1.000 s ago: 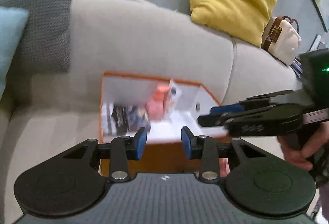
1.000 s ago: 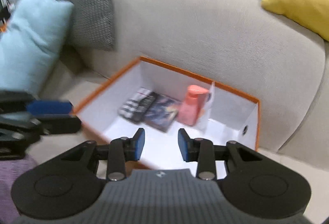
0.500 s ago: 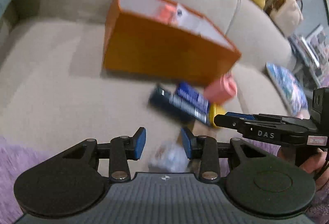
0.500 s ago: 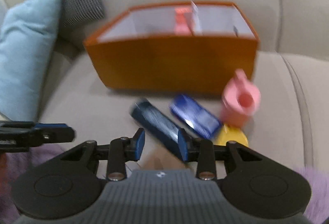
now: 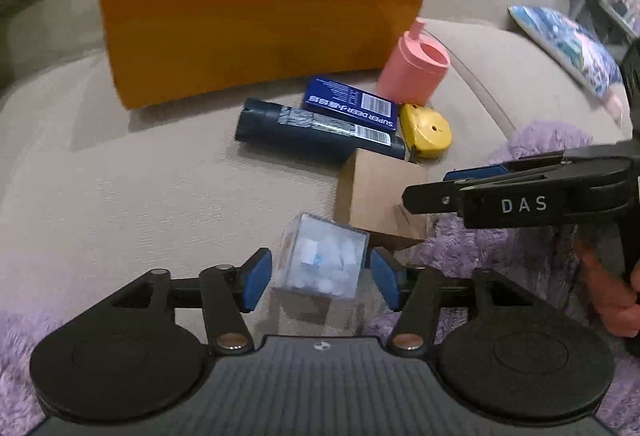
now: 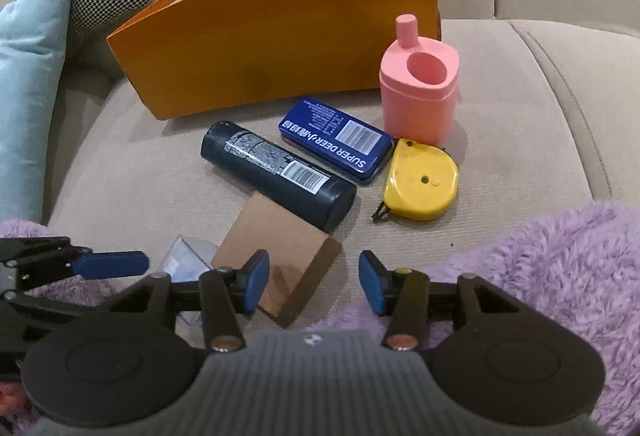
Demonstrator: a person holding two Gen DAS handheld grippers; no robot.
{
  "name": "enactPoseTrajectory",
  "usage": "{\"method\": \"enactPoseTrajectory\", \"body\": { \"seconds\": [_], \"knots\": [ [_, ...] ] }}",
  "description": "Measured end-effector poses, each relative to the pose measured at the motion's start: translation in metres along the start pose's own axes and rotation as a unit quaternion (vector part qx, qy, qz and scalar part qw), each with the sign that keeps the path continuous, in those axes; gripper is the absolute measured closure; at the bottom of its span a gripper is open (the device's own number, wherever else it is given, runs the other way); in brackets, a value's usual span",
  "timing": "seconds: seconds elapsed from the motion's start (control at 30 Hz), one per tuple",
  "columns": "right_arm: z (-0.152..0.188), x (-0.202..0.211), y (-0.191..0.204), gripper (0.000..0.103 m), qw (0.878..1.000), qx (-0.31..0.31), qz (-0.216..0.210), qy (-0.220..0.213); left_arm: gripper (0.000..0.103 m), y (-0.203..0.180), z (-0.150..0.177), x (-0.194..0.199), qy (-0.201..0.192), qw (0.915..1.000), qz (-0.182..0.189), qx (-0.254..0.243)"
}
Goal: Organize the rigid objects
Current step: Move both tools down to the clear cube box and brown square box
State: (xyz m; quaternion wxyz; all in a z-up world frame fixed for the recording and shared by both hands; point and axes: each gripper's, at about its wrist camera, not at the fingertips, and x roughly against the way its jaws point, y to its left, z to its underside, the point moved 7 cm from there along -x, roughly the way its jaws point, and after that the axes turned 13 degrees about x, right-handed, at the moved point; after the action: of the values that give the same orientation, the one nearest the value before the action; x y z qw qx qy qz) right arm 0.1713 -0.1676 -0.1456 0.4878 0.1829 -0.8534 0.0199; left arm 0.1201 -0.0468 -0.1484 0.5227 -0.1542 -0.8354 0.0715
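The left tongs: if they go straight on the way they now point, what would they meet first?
Most likely the clear plastic box, which already sits between the opening pads of the left tongs, seemingly untouched. Just beyond it lies the brown cardboard box; depth here is hard to judge.
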Motion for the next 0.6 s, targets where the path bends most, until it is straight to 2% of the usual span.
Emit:
{"method": "enactPoseTrajectory", "body": {
  "seconds": [0.23,0.3,0.37,0.47,0.6],
  "knots": [
    [-0.002,-0.007,0.002,0.047,1.0,0.001,-0.005,0.004,0.037,-0.003,0.005,-0.018,0.013,0.9997,-0.017,-0.014],
    [-0.002,-0.009,0.001,0.045,1.0,-0.002,-0.009,0.004,0.043,0.0,0.005,-0.021,0.018,0.9998,-0.007,-0.004],
    [-0.003,-0.011,0.002,0.042,1.0,-0.008,-0.017,0.004,0.043,0.003,0.004,-0.019,0.016,0.9998,-0.002,0.009],
    [-0.006,-0.017,0.005,0.042,1.0,-0.013,-0.028,0.007,0.044,0.015,0.0,-0.01,-0.006,0.999,-0.02,0.038],
    [-0.012,-0.022,0.016,0.049,0.999,0.007,-0.035,-0.004,0.044,0.048,-0.01,0.004,-0.038,0.9905,-0.017,0.131]
  ]
}}
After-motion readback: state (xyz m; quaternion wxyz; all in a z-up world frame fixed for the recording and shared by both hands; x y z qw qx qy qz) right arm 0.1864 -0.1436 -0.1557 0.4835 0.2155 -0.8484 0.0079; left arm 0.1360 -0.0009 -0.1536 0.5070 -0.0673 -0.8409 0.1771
